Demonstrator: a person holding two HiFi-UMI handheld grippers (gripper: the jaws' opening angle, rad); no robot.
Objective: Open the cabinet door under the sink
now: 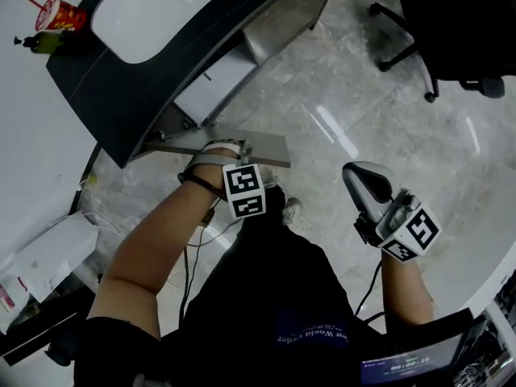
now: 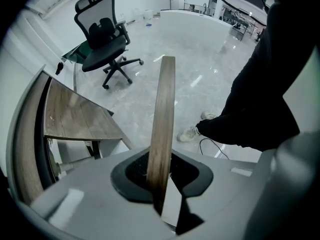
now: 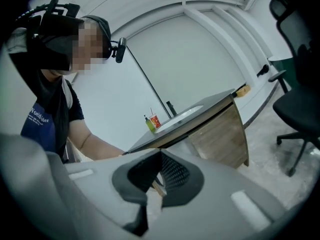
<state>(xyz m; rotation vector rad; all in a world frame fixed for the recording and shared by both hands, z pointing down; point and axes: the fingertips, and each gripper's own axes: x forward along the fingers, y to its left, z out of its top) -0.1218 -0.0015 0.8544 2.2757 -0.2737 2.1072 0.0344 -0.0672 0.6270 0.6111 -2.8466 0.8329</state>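
The wooden cabinet door (image 1: 270, 148) under the dark counter (image 1: 121, 95) with its white sink (image 1: 141, 10) stands swung out towards me. My left gripper (image 1: 234, 150) points straight down onto the door's top edge. In the left gripper view the thin door edge (image 2: 164, 109) runs up between the jaws, and the left gripper (image 2: 161, 176) is shut on it. The cabinet's inside (image 2: 75, 116) shows beside it. My right gripper (image 1: 360, 176) hangs to the right over the floor, away from the cabinet. Seen along its own jaws, the right gripper (image 3: 159, 158) is shut and holds nothing.
A black office chair (image 1: 459, 22) stands on the marble floor at the far right. A red cup (image 1: 60, 13) and a soap bottle (image 1: 40, 43) sit on the counter by the wall. Cables (image 1: 193, 244) and a white bag (image 1: 48, 252) lie left of my legs.
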